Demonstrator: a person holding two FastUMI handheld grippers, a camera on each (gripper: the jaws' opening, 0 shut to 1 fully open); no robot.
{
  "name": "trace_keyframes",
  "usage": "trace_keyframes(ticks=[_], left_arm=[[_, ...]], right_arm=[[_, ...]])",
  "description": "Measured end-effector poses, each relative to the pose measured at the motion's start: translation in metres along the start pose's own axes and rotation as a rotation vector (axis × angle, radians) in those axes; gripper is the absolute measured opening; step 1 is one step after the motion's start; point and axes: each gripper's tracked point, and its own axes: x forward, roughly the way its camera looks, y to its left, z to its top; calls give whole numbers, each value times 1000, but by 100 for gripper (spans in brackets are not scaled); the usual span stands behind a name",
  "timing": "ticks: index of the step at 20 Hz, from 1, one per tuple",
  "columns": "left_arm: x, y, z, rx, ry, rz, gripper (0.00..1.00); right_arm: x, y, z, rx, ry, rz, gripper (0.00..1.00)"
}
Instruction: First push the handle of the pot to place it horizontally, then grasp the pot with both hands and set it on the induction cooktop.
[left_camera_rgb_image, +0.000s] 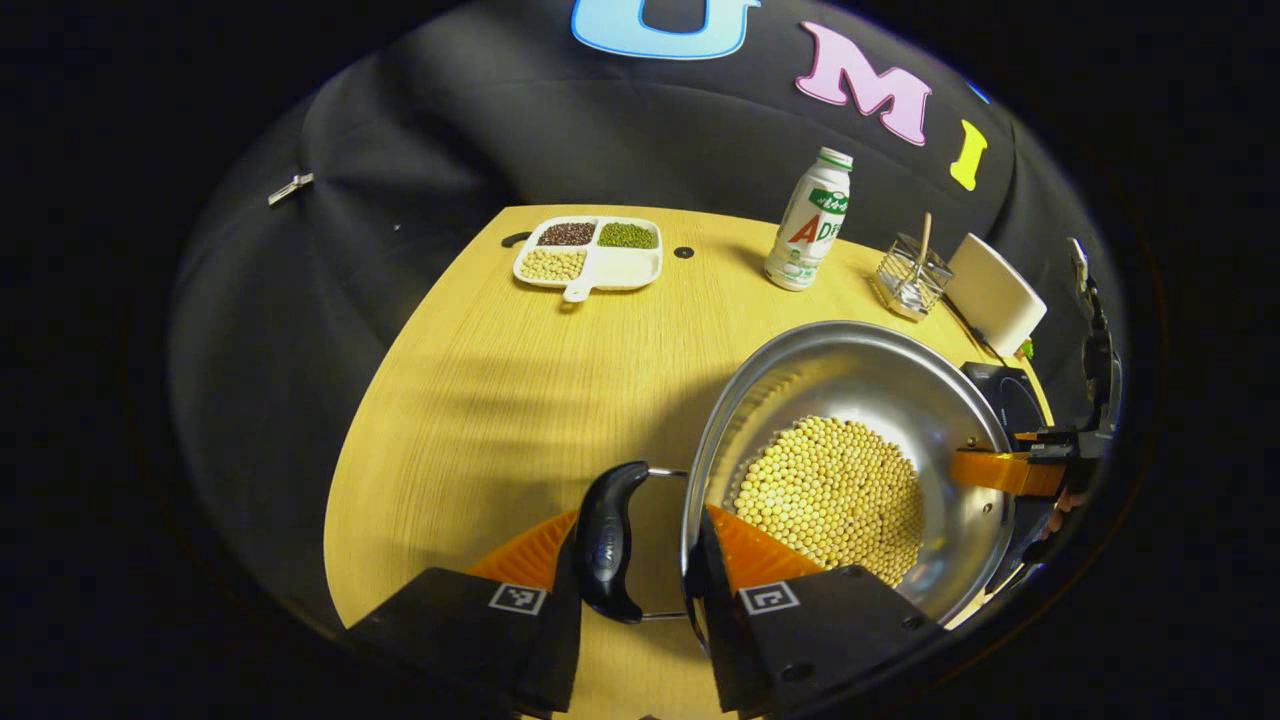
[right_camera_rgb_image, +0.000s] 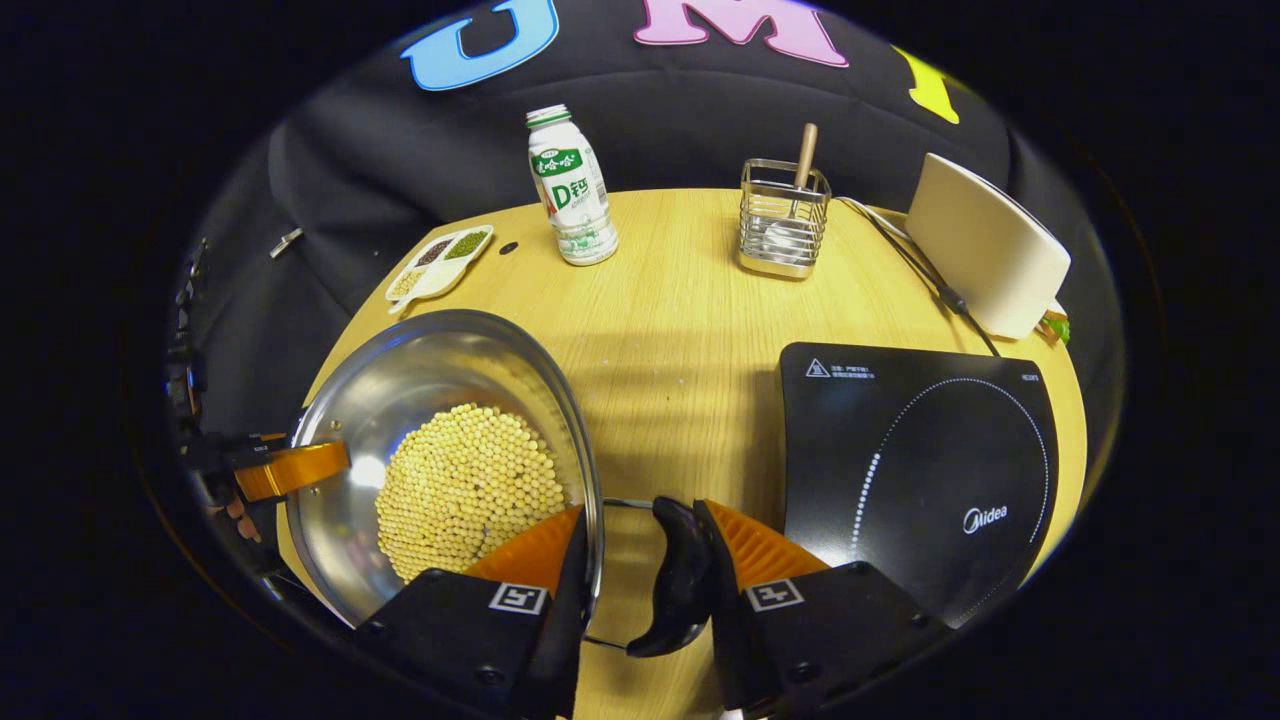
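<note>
A steel pot (left_camera_rgb_image: 860, 370) holding soybeans (left_camera_rgb_image: 830, 490) is gripped at both side handles. My left gripper (left_camera_rgb_image: 640, 520) is shut across the black handle (left_camera_rgb_image: 605, 540) and the rim, one finger outside the handle, the other inside the pot. My right gripper (right_camera_rgb_image: 640, 512) clamps the opposite handle (right_camera_rgb_image: 680, 575) and rim of the pot (right_camera_rgb_image: 420, 370) the same way. Each gripper also appears across the pot in the other's view: the right gripper (left_camera_rgb_image: 1010, 470) and the left gripper (right_camera_rgb_image: 290, 468). The black induction cooktop (right_camera_rgb_image: 930, 470) lies just right of the pot, its corner (left_camera_rgb_image: 1005, 395) behind the pot's far side.
At the back of the wooden table (right_camera_rgb_image: 680, 330) stand a drink bottle (right_camera_rgb_image: 570, 190), a wire holder (right_camera_rgb_image: 783, 215) with a wooden stick and a white box (right_camera_rgb_image: 985, 245) with a cable (right_camera_rgb_image: 920, 270). A divided dish of beans (left_camera_rgb_image: 590, 255) sits at the back left.
</note>
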Motion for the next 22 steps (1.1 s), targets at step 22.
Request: trace_keyframes(ticks=[22], left_arm=[[-162, -125, -30, 29, -28, 11, 56]], right_arm=[[-185, -83, -33, 5, -45, 36, 57]])
